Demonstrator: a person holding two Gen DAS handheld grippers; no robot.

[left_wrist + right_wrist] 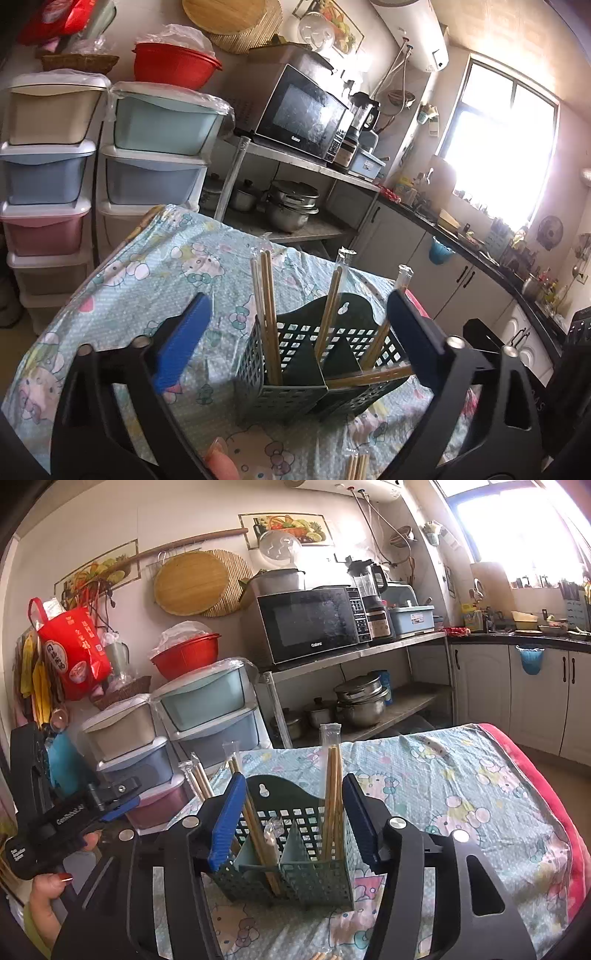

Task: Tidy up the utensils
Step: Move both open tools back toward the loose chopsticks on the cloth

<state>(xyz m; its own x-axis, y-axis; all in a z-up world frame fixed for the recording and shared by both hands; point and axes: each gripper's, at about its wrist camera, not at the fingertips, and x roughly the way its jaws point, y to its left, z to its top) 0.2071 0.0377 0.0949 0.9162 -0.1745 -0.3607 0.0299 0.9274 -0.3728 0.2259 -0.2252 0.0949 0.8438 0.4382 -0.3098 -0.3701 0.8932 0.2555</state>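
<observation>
Green caddy (295, 864) between parted fingers (229, 819)

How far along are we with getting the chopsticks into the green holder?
Done: several wrapped wooden chopstick pairs stand in the green perforated plastic holder, though one pair lies tilted across its rim. In hand: nothing; the left claw and right claw are both open around the holder. Left: loose chopsticks on the patterned tablecloth near the bottom edge.
</observation>
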